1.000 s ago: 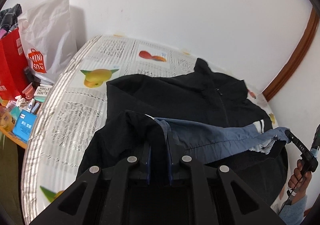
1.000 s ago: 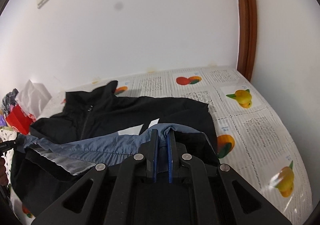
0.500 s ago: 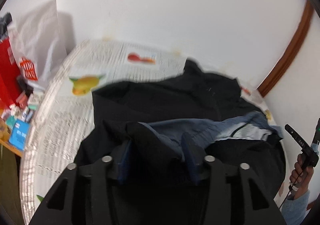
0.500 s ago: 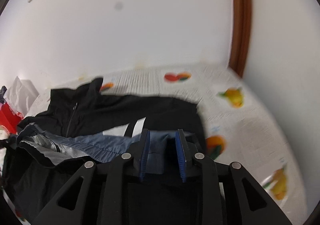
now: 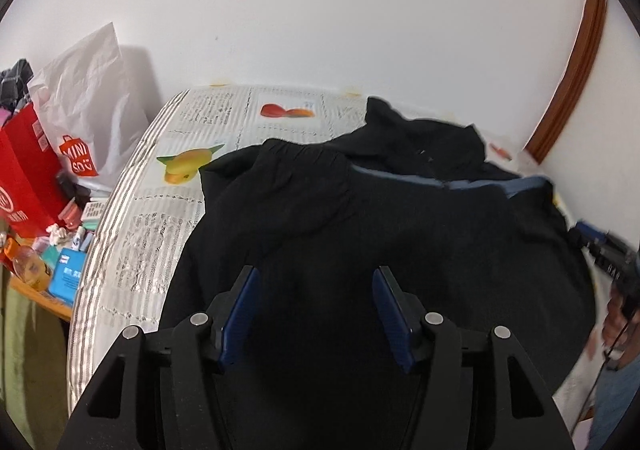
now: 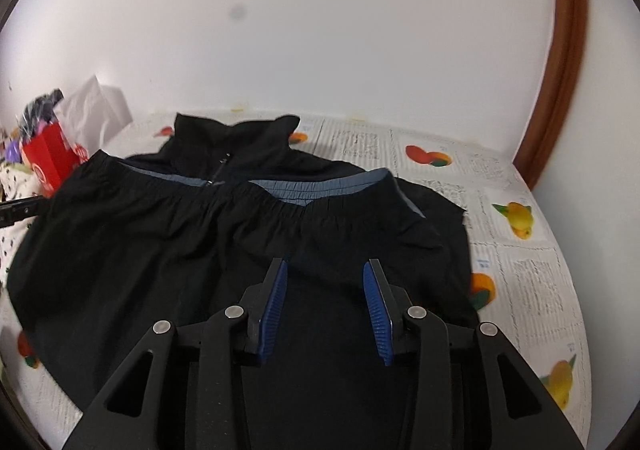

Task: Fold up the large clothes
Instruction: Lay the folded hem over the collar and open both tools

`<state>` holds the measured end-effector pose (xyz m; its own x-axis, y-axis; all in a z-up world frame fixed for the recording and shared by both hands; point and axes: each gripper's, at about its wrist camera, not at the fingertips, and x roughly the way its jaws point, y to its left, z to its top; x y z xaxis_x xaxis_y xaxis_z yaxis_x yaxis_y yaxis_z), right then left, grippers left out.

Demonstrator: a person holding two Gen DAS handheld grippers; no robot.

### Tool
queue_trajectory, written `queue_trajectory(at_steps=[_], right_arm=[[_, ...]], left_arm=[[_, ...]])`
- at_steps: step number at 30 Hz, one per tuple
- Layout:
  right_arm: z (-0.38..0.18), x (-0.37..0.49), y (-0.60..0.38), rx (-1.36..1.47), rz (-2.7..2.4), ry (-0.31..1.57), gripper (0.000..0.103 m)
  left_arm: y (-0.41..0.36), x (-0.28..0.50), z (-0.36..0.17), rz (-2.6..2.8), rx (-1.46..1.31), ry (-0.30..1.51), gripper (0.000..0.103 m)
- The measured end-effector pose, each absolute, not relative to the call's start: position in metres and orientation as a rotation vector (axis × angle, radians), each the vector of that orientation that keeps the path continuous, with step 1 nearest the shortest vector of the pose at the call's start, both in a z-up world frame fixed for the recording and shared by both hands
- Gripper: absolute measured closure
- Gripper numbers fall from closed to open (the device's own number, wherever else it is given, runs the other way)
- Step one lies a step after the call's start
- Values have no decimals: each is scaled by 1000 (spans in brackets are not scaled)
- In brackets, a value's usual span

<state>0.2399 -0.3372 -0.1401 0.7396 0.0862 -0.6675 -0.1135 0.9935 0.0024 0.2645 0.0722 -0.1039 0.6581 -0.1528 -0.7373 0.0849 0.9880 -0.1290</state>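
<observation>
A black jacket [image 5: 400, 226] with a blue-grey lining lies on the bed, its bottom half folded up over the chest; collar and zip [image 6: 224, 162] show at the far side. My left gripper [image 5: 314, 282] hovers over the near left part of the fold, its jaws opening, nothing pinched between the blue pads. Over the near right part, my right gripper [image 6: 325, 274] has its jaws opening too, the cloth lying free below them. In the left wrist view the right gripper [image 5: 600, 246] shows blurred at the right edge, held by a hand.
The bed has a fruit-print cover [image 6: 516, 250] against a white wall. A red paper bag [image 5: 24, 170], a white shopping bag [image 5: 88, 98] and small clutter stand on a side table to the left. A brown door frame [image 6: 568, 62] rises at the right.
Both grippers went from shut on the jacket's hem to open and let it drop. The hem now lies folded over the chest, hiding most of the blue lining. Both hands pulled back slightly.
</observation>
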Motion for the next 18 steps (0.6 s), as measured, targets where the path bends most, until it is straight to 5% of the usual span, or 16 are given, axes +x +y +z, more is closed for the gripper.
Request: queue_trajectory(at_steps=[18], right_arm=[[-207,356,-391,-76,-74,866,66]], left_arm=[[49,346,-151,-1,17,852,47]])
